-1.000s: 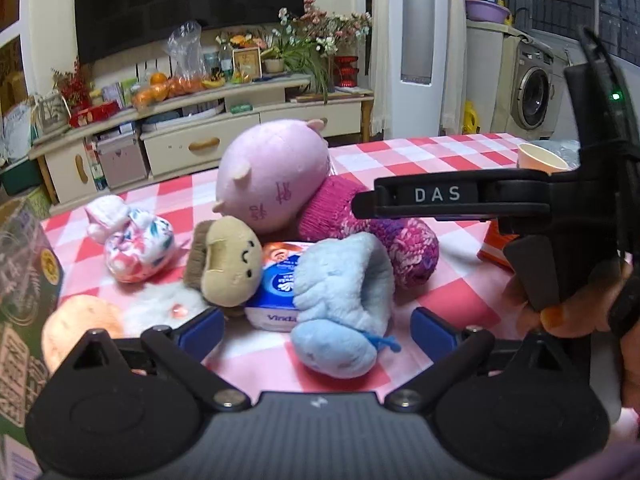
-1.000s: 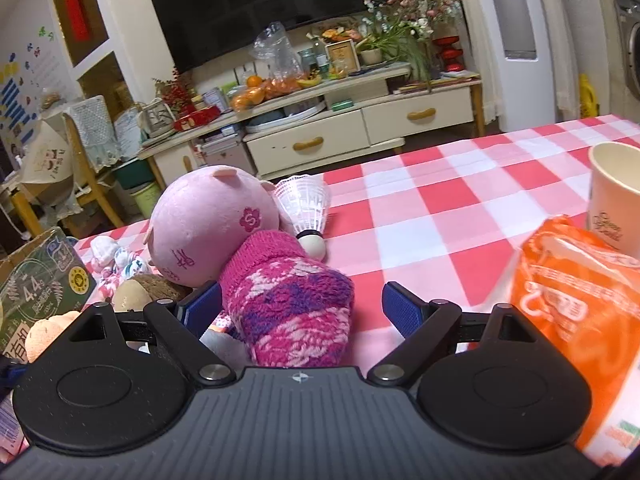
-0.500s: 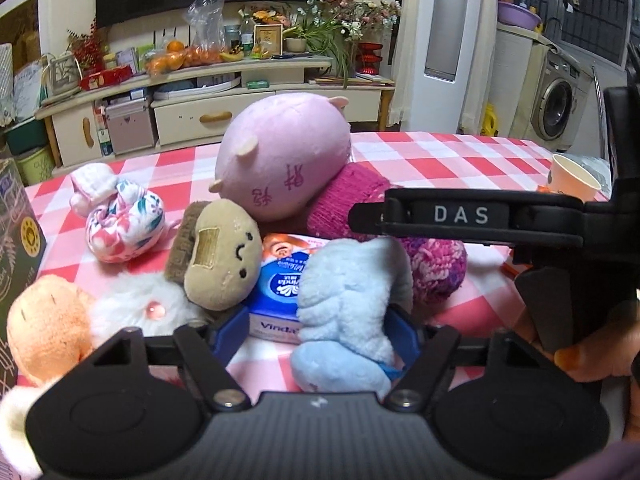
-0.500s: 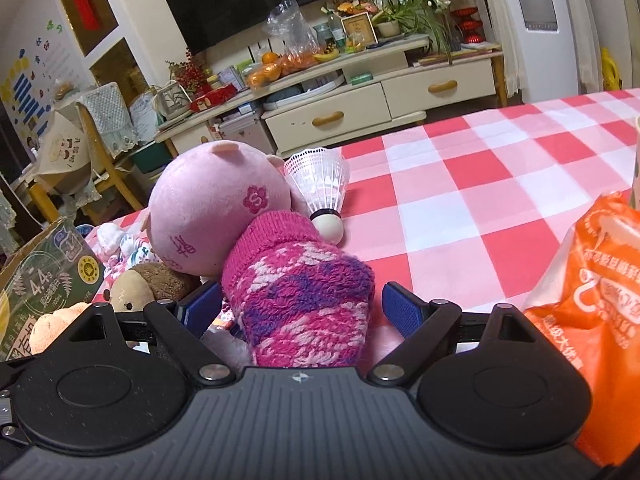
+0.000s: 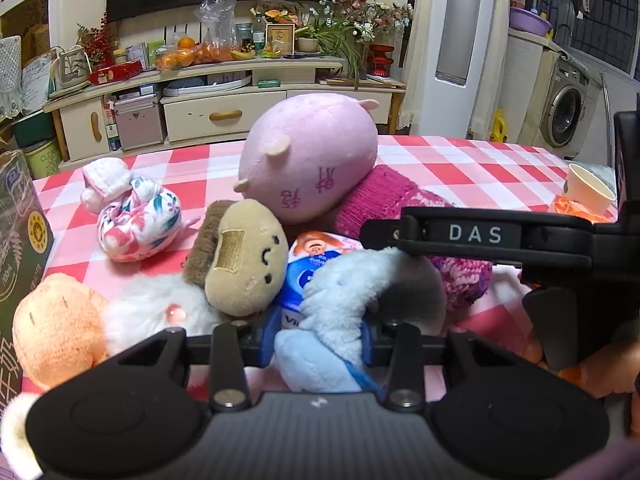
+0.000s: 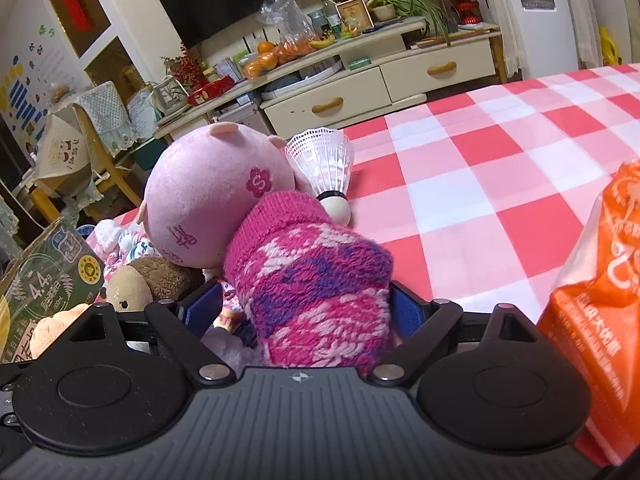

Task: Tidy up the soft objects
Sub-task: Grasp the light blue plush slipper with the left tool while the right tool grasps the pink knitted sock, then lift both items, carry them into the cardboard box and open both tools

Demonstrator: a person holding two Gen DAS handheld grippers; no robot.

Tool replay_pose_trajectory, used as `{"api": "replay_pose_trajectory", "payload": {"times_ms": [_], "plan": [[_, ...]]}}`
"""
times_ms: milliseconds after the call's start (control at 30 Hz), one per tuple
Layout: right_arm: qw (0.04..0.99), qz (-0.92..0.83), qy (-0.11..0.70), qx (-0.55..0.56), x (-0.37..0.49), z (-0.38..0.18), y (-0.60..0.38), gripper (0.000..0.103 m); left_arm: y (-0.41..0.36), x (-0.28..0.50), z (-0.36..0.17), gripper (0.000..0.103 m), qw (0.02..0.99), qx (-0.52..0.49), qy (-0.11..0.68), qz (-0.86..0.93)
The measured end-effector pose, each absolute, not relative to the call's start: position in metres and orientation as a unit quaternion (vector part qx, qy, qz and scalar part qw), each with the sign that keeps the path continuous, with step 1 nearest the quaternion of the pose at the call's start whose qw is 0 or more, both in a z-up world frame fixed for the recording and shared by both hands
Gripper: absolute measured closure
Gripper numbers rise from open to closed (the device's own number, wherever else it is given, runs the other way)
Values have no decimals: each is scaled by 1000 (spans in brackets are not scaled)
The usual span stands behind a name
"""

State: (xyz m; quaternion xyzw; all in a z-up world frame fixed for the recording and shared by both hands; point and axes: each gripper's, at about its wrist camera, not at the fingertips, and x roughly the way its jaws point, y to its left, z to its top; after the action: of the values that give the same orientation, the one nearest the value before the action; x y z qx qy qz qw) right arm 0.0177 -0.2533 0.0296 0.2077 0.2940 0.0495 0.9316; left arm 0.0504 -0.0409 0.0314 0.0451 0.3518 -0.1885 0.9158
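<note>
Left gripper (image 5: 318, 338) is closing on the light blue fluffy sock (image 5: 340, 320), blue pads squeezed into the fluff both sides, sock bunched up btw them at the near edge of the red-and-white checked table (image 6: 500, 184). Right gripper (image 6: 304, 312) straddles the pink and purple knit sock (image 6: 316, 284); its right pad touches the wool, left pad stands a bit off, so not clamped as far as I can see. In the left view the right gripper's black finger crosses just over the blue sock.

Just left of the blue sock: tan bear-face plush (image 5: 244, 260) leaning on a blue tissue pack (image 5: 316, 264), w/ a white fluffy toy (image 5: 152, 312) and an orange knit plush (image 5: 56, 328) beside it at the near left. Dark green carton (image 5: 20, 240) at the far left edge.

Behind those, the big pink pig plush (image 5: 312, 156) rests against the knit sock's cuff. White shuttlecock (image 6: 324, 160) tucked btw pig and sock. Floral cloth bundle (image 5: 136, 216) sits apart, left of the pig.

Right side: orange snack bag (image 6: 600, 280) close by, paper cup (image 5: 588, 192) farther out.
</note>
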Motion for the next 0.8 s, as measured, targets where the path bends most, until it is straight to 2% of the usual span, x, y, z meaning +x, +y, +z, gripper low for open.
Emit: {"api": "replay_pose_trajectory", "payload": {"times_ms": [100, 233, 433, 800], "plan": [[933, 46, 295, 198, 16, 31, -253, 0, -39, 51, 31, 69, 915, 45, 351, -192], [935, 43, 296, 191, 13, 33, -256, 9, -36, 47, 32, 71, 915, 48, 349, -196], [942, 34, 292, 160, 9, 35, -248, 16, -28, 38, 35, 72, 911, 43, 357, -200], [942, 7, 289, 169, -8, 35, -247, 19, -10, 25, 47, 72, 909, 20, 352, -220]]}}
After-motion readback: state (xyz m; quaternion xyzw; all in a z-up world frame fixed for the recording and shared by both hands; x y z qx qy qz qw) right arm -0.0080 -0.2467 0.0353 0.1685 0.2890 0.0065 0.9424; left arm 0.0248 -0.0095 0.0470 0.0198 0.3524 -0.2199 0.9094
